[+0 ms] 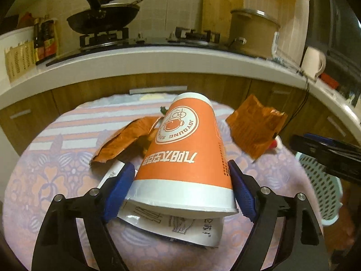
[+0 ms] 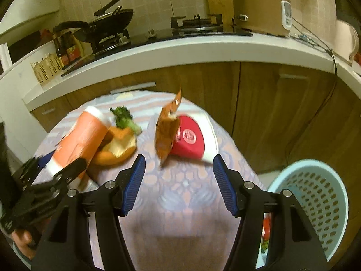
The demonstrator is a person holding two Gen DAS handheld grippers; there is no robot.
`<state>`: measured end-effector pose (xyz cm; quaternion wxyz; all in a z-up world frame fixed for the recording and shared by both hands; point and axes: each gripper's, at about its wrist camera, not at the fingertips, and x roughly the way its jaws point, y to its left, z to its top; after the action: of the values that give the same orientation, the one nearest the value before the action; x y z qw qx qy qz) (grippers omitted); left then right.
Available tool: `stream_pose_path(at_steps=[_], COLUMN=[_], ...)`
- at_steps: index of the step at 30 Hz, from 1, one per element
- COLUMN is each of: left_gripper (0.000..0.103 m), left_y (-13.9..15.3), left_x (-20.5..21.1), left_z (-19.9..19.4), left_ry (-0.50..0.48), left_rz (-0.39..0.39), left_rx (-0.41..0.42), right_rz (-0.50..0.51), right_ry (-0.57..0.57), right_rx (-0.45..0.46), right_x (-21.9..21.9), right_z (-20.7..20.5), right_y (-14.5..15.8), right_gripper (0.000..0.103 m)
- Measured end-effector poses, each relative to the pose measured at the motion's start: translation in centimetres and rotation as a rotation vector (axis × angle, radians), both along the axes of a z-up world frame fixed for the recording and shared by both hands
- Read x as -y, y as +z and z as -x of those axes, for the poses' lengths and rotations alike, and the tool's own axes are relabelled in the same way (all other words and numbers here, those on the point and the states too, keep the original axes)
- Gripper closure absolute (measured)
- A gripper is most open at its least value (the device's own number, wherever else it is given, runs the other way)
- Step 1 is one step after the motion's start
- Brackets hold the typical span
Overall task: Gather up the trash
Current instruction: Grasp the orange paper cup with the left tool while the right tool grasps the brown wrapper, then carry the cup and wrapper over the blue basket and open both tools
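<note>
An orange paper cup [image 1: 187, 149] lies tilted, rim toward the camera, over a white printed leaflet [image 1: 180, 228]. My left gripper [image 1: 180, 164] is shut on it, a blue pad against each side near the rim. The right wrist view shows the same cup [image 2: 83, 135] slanting at the left. My right gripper [image 2: 179, 159] stands open over the cloth with nothing between its fingers. Just beyond it, a crumpled orange wrapper [image 2: 167, 133] stands against a red cup [image 2: 191, 137] lying on its side. A broccoli piece [image 2: 123, 115] and an orange torn wrapper [image 2: 117, 144] lie beside the orange cup.
The round table [image 2: 180, 203] wears a lilac and orange patterned cloth. A pale blue perforated basket [image 2: 315, 194] stands at its right, below the table's edge. Wooden cabinets [image 2: 270, 113] and a white counter with a stove, wok and pot run behind.
</note>
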<state>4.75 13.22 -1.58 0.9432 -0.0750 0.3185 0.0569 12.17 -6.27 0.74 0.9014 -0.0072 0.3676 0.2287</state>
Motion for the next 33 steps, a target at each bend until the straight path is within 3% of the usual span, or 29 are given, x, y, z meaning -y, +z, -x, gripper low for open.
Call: stream_pose_path(at_steps=[5,11,12,13,15,16,20,25,33], left_gripper=[0.024,0.024,0.024,0.024,0.024,0.024,0.024,0.024,0.023], left_y=[0.6,1.6,1.6,1.6,1.6,1.6,1.6,2.6,4.6], left_x=[-1.2,-2.0,-2.1,-2.1,-2.1,-2.1,-1.7,-0.5,1.1], left_z=[1.0,1.9,1.8,1.8,1.8,1.8,1.8,2.5,4.7], left_ry=[0.009,0.029,0.033,0.033,0.03,0.03,0.019,-0.005,-0.021], left_rz=[0.074,0.1,0.105,0.108,0.11,0.109,0.11,0.095,0.09], left_rx=[0.072,0.137,0.135,0.135,0.136,0.136,0.136,0.15,0.186], right_rz=[-0.016,-0.066,-0.07,-0.073,-0.061,-0.056,-0.05,-0.047,-0.109], right_ry=[-0.013,-0.02,-0.019,-0.016,-0.009,-0.004,0.033,0.079,0.153], right_rx=[-0.021,-0.09,-0.092,-0.095,-0.085,-0.072,-0.017,0.056,0.092], right_x=[-1.7,-3.0,-3.2,-3.4,-3.8,-4.0,-4.2,-3.7,-1.6], right_z=[-3.0,-6.1,-6.3,-6.5,-6.6,-6.4,-4.4,-1.3,2.7], right_y=[-0.6,-1.7,-1.9,-1.9,-1.7,-1.5,0.0,2.4,5.5], right_gripper=[0.044,0.045,0.052,0.067,0.076,0.084,0.092,0.093,0.093])
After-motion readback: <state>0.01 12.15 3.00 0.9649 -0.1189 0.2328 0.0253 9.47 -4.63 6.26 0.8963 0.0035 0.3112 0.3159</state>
